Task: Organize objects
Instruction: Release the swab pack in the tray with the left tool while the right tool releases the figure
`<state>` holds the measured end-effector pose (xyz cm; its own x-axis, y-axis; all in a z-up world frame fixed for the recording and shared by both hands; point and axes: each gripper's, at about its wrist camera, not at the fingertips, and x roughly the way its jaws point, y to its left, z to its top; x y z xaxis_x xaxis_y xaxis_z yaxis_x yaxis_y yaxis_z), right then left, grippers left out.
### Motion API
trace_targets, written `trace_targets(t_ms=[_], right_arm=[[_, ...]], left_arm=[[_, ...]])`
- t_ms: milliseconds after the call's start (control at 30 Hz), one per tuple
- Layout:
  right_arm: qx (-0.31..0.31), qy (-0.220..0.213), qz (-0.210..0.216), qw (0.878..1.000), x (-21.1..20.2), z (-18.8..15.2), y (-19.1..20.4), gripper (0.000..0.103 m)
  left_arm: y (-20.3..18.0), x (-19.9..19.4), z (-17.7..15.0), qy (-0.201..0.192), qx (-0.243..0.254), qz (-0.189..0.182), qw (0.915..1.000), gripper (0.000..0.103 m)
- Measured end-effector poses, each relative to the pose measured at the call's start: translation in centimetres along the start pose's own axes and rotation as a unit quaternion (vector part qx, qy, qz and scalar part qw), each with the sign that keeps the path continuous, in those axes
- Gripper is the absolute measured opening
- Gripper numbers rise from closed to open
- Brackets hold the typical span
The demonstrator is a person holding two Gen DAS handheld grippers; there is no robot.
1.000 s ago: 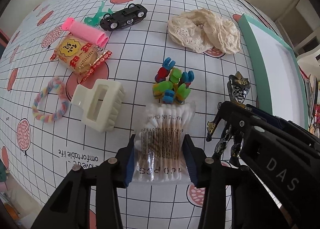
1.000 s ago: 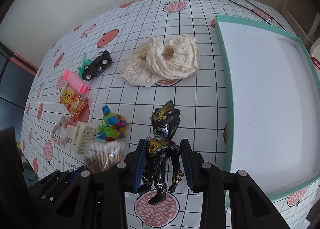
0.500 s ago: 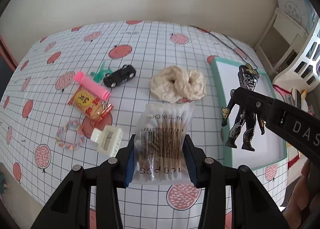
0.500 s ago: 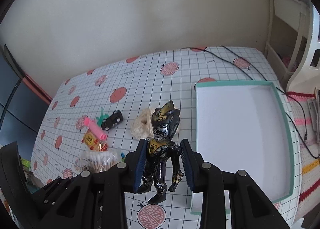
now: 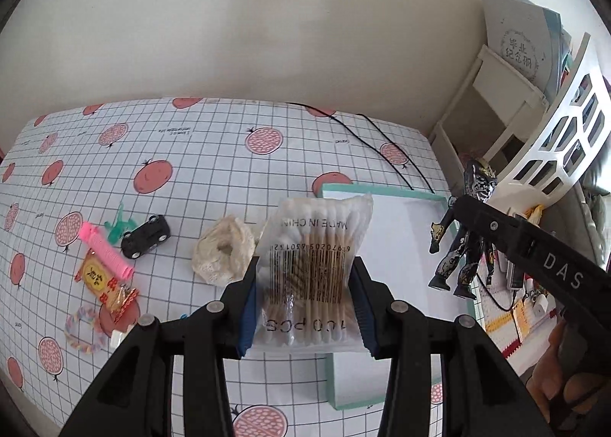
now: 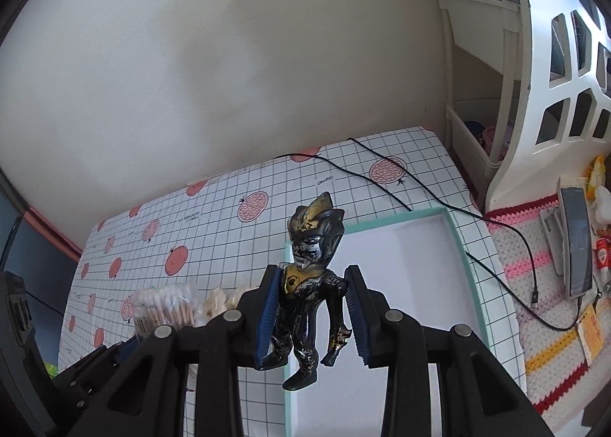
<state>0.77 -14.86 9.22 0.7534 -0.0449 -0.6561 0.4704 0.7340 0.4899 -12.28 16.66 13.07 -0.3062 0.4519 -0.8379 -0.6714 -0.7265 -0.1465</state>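
Observation:
My left gripper (image 5: 305, 307) is shut on a clear bag of cotton swabs (image 5: 311, 273), held well above the table near the left edge of the white, teal-rimmed tray (image 5: 404, 234). My right gripper (image 6: 311, 316) is shut on a black and gold action figure (image 6: 309, 284), held upright over the tray (image 6: 420, 284). The figure (image 5: 460, 238) and the right gripper's arm show at the right of the left wrist view. The swab bag (image 6: 164, 307) shows at the lower left of the right wrist view.
On the checked tablecloth lie a cream lace scrunchie (image 5: 223, 250), a black toy car (image 5: 147, 234), a green plastic piece (image 5: 118, 225), a pink roller (image 5: 105, 248), a snack packet (image 5: 101, 276) and a pastel hair tie (image 5: 82, 330). A black cable (image 6: 382, 177) crosses the far right. White shelves (image 6: 496, 101) stand beyond.
Both grippers have risen from the table with their loads and moved right toward the tray. The table items now look smaller and farther; the white claw clip is almost hidden.

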Motion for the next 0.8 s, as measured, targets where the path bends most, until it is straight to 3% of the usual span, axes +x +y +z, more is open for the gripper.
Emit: trace_targets(t_ms=[233,367,500,800], right_arm=[[0.027,0.019,-0.046,0.998,4.4,0.4,-5.2,0.037],[0.045,0.031,-0.066,0.996,6.8,0.1,-7.6,0.037],[0.043,0.045,-0.096,0.993,9.4,-0.1,-8.8,0.037],[0.049,0.065,-0.117,0.990,13.4,-0.7,-10.2,0.037]], left_arm=[[-4.1,3.9,0.5,0.018,0.034,-0.035,0.9987,0.045],[-5.4,6.4,0.5,0.025,0.046,-0.035,0.9980,0.045],[-6.1,9.4,0.2,0.041,0.047,-0.049,0.9968,0.045],[-6.7,14.5,-0.4,0.072,0.059,-0.048,0.9945,0.045]])
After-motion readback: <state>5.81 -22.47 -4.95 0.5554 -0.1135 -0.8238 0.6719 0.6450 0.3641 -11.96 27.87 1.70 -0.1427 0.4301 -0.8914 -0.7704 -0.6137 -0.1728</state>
